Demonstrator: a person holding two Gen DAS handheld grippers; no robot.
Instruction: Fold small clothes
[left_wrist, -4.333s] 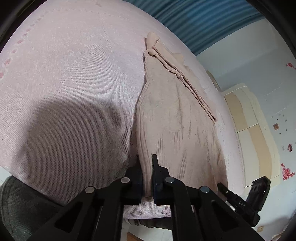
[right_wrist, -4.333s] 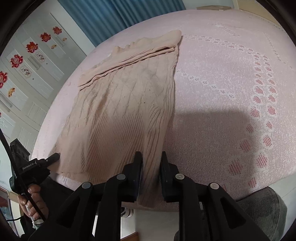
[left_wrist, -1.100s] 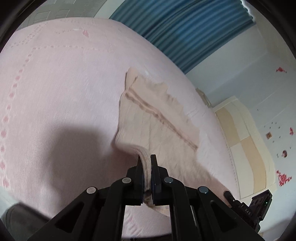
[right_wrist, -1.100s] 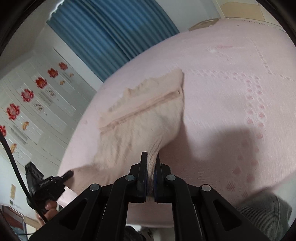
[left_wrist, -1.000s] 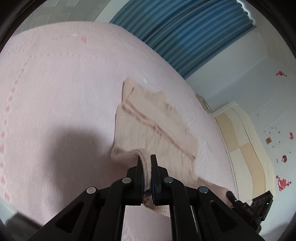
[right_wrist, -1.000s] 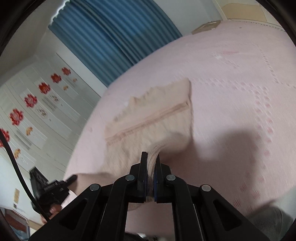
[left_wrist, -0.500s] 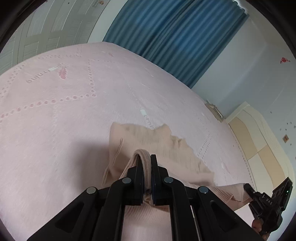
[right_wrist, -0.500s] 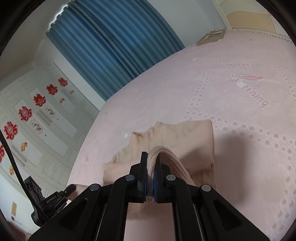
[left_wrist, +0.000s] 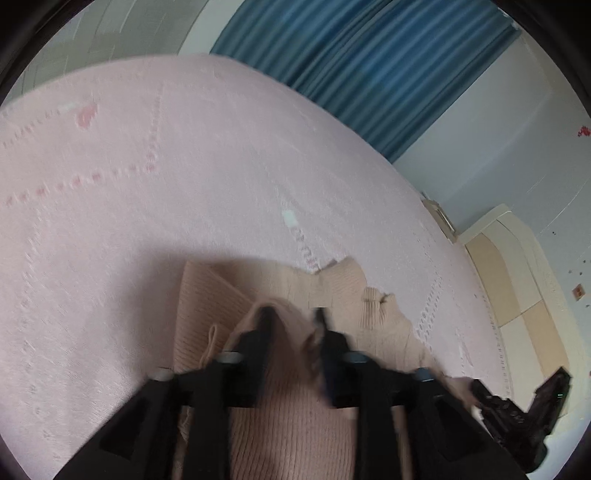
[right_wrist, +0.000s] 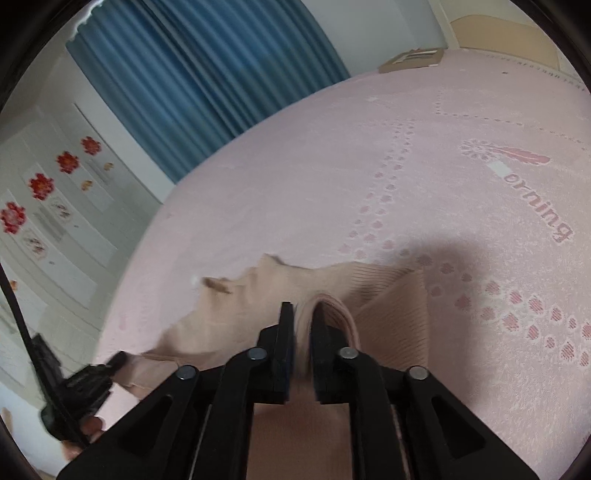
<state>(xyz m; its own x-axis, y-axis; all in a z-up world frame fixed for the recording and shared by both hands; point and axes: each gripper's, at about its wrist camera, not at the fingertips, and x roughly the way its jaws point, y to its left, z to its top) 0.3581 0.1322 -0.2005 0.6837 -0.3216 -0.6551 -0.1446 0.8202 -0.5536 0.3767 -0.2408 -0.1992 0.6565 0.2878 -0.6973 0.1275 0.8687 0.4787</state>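
Your left gripper (left_wrist: 291, 321) has just been opening: its jaws stand apart with a hump of the beige knit sweater (left_wrist: 288, 406) rising loose between them, and the pads no longer seem to press it. Your right gripper (right_wrist: 303, 321) has also just been opening, but only to a narrow gap, and the fold of knit (right_wrist: 328, 310) still fills that gap; whether the pads still pinch it is hard to tell.

The sweater lies on the pink bedspread (left_wrist: 147, 184), its near half brought over onto the far half, the doubled edge under both tools.

The risk, as I judge it, is uneven release. If you draw the right tool back while ribbing clings to a pad, it drags that corner and skews the fold. The loose yarn loop (left_wrist: 210, 343) by the left finger could also snag and pull the hem crooked.
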